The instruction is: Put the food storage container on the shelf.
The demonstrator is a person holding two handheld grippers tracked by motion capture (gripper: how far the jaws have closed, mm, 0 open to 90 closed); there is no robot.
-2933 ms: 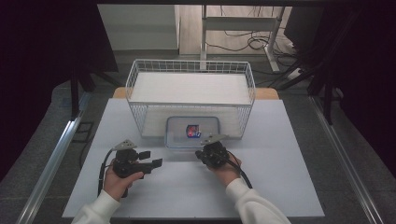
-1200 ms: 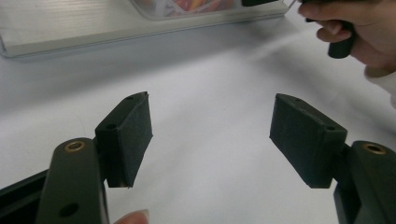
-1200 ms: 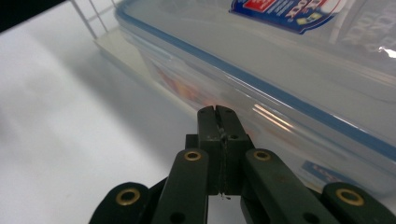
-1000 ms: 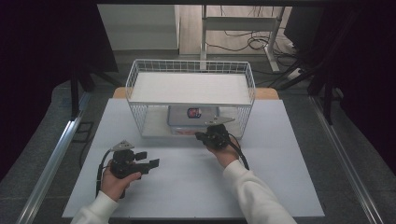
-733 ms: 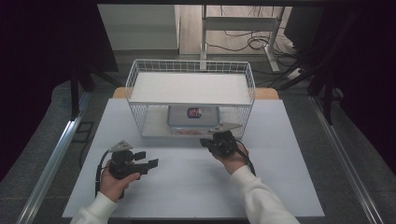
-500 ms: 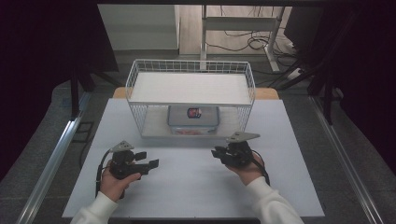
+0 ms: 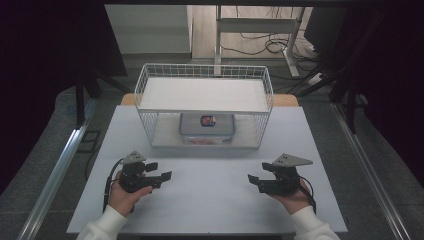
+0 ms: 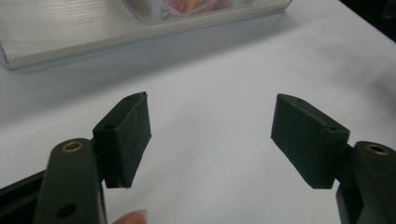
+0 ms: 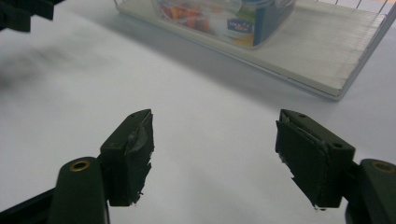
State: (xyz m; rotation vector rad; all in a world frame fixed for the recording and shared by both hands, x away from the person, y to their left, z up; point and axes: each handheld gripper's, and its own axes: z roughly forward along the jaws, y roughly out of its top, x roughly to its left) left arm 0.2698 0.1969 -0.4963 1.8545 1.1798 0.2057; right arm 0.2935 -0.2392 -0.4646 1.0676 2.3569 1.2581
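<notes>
In the high view, a bare strip of the white table (image 7: 210, 200) is seen at the far left, between its left edge and the left gripper (image 7: 162, 177), which is held low in the lower left of the frame. Its jaws are spread apart with nothing between them and point toward the frame's middle. In the left gripper view only blank tabletop is seen between the two black pads (image 8: 130, 135).

A wide stretch of bare table is left across the lower middle of the high view, between the two grippers, which are kept well apart.

Above that stretch, at the frame's centre, the wire rack (image 7: 150, 107) is placed toward the table's far edge. The clear lidded container (image 7: 207, 126) is set on the rack's lower shelf, under the upper shelf, near the shelf's front edge.

At the lower right, the right gripper (image 7: 254, 181) is held. Its jaws have just been opening and stand wide, with nothing between them. A narrower strip of table is left between it and the right edge.
</notes>
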